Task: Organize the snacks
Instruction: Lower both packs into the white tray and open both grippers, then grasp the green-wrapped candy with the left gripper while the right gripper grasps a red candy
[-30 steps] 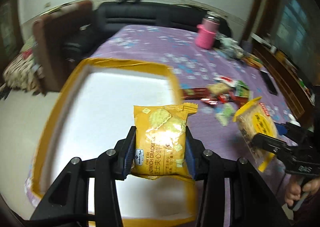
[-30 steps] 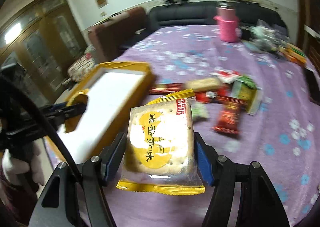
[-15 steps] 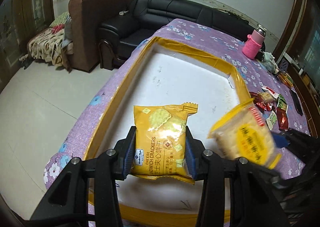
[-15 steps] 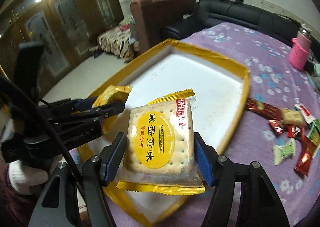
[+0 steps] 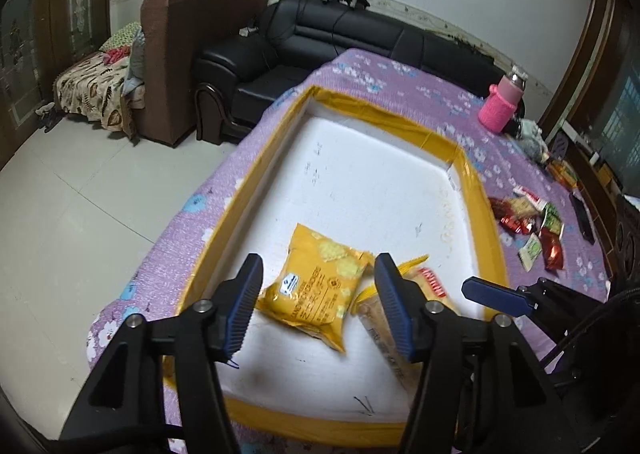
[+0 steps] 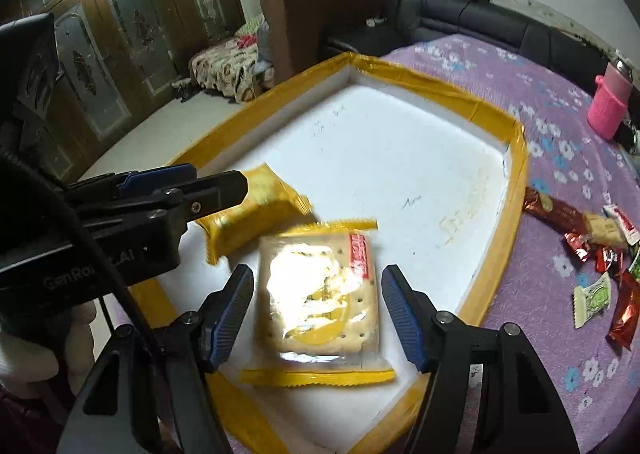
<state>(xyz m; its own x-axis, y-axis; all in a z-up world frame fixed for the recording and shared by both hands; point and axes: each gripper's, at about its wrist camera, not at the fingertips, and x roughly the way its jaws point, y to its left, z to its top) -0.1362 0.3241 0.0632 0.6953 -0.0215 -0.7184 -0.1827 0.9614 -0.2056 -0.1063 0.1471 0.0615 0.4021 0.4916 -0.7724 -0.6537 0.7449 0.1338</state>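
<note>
A yellow cheese sandwich cracker pack [image 5: 318, 286] lies in the white tray with a yellow taped rim [image 5: 486, 221], just ahead of my open, empty left gripper [image 5: 318, 310]. A clear salted biscuit pack with yellow ends [image 6: 320, 294] lies beside it, between the jaws of my open right gripper [image 6: 318, 310], which touch nothing. The cracker pack [image 6: 256, 209] also shows in the right wrist view, partly hidden behind the left gripper. The biscuit pack [image 5: 420, 290] is partly hidden in the left wrist view. Several small snack packets [image 5: 536, 230] lie on the purple cloth right of the tray [image 6: 508, 230].
A pink-sleeved bottle [image 5: 502, 105] stands at the far right of the purple floral tablecloth [image 5: 400, 77]. A black sofa [image 5: 360, 37] and a brown armchair [image 5: 188, 57] stand beyond the table. The table's left edge drops to the tiled floor [image 5: 80, 193].
Both grippers opened and let go of their packs, which now lie side by side in the tray's near end. The tray looks nearer in both views.
</note>
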